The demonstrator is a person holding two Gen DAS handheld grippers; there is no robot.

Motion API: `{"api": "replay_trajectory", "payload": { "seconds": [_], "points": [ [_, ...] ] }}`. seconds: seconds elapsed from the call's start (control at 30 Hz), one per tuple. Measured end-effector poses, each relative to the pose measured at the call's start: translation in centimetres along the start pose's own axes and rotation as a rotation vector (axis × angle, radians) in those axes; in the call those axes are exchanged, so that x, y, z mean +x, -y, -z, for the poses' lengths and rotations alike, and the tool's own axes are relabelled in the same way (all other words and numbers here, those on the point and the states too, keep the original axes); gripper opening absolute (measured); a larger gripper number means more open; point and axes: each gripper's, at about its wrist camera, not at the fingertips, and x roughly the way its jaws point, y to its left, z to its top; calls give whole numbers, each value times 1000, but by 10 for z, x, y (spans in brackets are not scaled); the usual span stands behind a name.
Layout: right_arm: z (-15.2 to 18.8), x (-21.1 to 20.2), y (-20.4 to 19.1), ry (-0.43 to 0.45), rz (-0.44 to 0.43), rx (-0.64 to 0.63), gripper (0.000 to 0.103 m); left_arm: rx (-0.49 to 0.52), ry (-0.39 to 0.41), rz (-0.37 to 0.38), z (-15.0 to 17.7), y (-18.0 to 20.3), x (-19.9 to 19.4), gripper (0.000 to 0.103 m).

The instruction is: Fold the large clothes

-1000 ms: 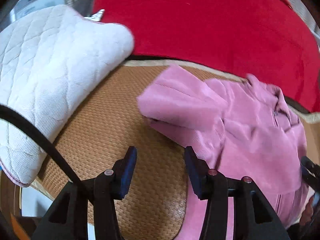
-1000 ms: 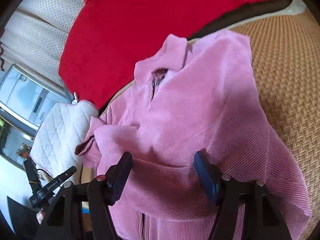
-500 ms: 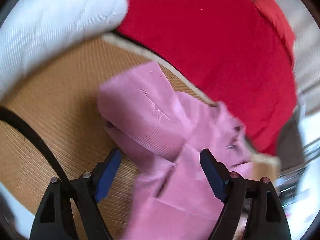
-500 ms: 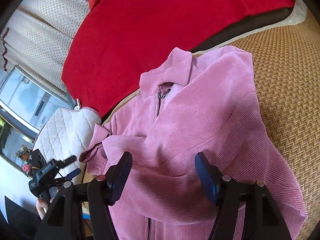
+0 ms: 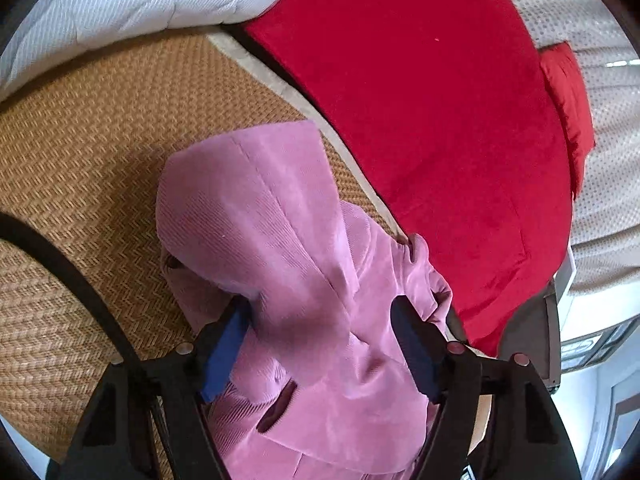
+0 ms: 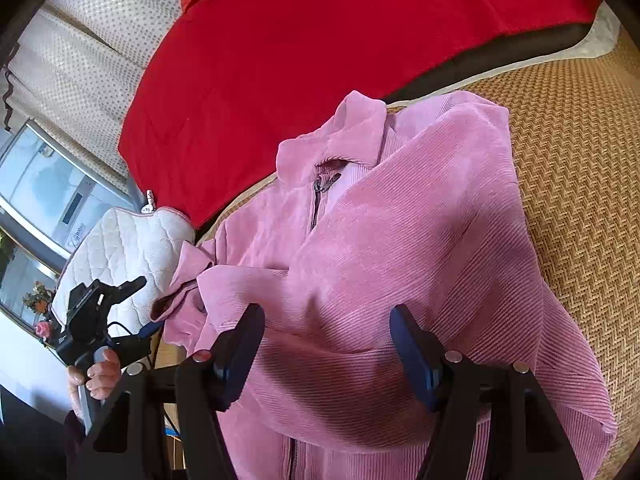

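Starting at nine o'clock, our left gripper has swung from bare mat in over the folded sleeve; its jaws widened, then closed a little, and now straddle the cloth without pinching (no grip yet, we judge). The jacket lies mid-mat, collar toward twelve. At three o'clock, our right gripper hovers unchanged over the body, open and empty.
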Motion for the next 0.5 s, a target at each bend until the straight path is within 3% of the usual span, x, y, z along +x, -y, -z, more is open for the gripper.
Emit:
{"api": "replay_trajectory", "payload": {
  "seconds": [0.03, 0.1, 0.2, 0.33, 0.5],
  "points": [
    [0, 0, 0, 1, 1, -2, 68, -1, 8, -3, 1, 1, 6, 69],
    [0, -1, 0, 5, 9, -7, 68, 6, 7, -11, 1, 0, 11, 36],
    [-1, -5, 3, 17, 17, -6, 68, 51, 21, -35, 2, 8, 15, 11],
    [-4, -12, 8, 37, 14, 13, 68, 145, 77, -49, 5, 34, 4, 6],
    [-5, -20, 11, 57, 11, 21, 68, 282, 74, -9, 21, 91, -16, 5]
  ]
}}
